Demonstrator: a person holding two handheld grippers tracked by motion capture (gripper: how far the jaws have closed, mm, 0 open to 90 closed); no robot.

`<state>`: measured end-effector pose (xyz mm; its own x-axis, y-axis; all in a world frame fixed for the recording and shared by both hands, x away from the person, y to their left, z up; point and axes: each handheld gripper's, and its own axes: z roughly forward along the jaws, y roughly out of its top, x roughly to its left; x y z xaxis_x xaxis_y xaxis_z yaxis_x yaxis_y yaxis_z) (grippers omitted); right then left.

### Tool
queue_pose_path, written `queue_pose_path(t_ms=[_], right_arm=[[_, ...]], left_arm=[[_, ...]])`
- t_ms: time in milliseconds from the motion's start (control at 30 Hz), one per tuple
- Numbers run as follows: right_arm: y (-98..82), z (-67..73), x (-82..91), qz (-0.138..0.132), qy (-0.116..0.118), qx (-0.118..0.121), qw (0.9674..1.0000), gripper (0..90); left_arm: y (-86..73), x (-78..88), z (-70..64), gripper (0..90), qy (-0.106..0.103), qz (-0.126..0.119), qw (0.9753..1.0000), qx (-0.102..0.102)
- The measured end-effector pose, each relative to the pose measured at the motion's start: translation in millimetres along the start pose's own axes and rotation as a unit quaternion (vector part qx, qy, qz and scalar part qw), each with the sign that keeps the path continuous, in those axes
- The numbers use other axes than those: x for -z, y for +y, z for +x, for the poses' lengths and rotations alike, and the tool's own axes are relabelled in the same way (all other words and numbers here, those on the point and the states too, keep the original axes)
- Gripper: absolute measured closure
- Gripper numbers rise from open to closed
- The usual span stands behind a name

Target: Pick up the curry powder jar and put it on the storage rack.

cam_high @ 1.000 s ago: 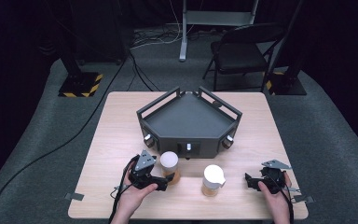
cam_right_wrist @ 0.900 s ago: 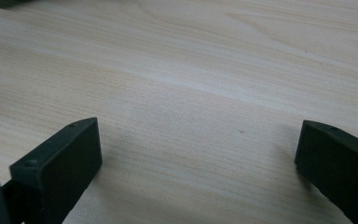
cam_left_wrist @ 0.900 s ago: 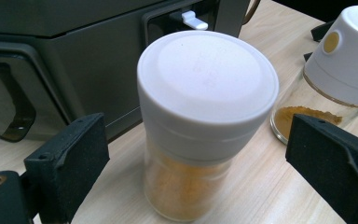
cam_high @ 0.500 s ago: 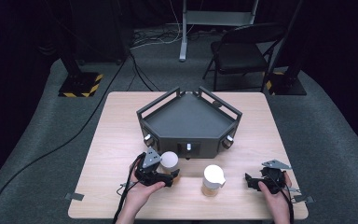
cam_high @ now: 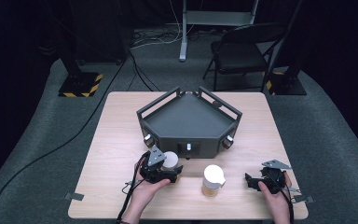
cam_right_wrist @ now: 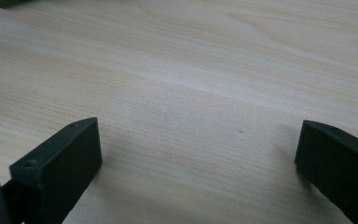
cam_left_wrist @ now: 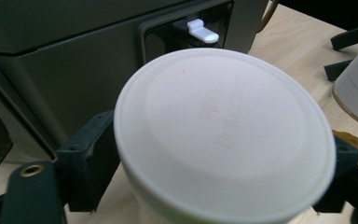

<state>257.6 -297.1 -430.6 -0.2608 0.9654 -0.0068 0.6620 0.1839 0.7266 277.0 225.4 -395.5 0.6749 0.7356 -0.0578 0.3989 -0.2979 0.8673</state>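
Meanwhile, the white-lidded cup (cam_high: 170, 161) is flanked by the left gripper (cam_high: 164, 171), whose jaws have just been closing against its sides, just before the grey tray (cam_high: 186, 122). The right gripper (cam_high: 256, 181) is rested on the tabletop (cam_high: 116, 135) with jaws wide and nothing between them.

White lid (cam_left_wrist: 223, 135), blk jaws, grey tray (cam_high: 189, 119)

White-lidded cup (cam_high: 170, 160) stands upright on the table (cam_high: 116, 140), near the front edge, left of centre, just in front of the dark tray (cam_high: 186, 119). Flat round lid (cam_left_wrist: 223, 135) on, faint embossed lettering across it.
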Motion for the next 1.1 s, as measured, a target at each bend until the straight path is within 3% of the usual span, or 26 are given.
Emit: queue_pose_path(t_ms=[200, 400, 867, 1100], right_arm=[[0.0, 0.0, 0.0, 0.000, 0.000, 0.000, 1.0000, 0.0], [0.4, 0.2, -0.6, 0.000, -0.001, -0.001, 1.0000, 0.0], [0.7, 0.1, -0.7, 0.000, -0.001, -0.001, 1.0000, 0.0], [0.7, 0.1, -0.7, 0.000, -0.001, -0.002, 1.0000, 0.0]], left_arm=[[-3.1, -5.2, -5.7, 28.9, 0.012, -0.013, 0.9998, 0.002], [-5.4, -9.3, -5.1, 34.0, 0.008, -0.020, 0.9998, 0.007], [-8.5, -3.9, -2.2, 34.5, 0.004, -0.026, 0.9995, 0.016], [0.1, 7.5, -0.3, 34.5, -0.001, -0.032, 0.9994, 0.014]])
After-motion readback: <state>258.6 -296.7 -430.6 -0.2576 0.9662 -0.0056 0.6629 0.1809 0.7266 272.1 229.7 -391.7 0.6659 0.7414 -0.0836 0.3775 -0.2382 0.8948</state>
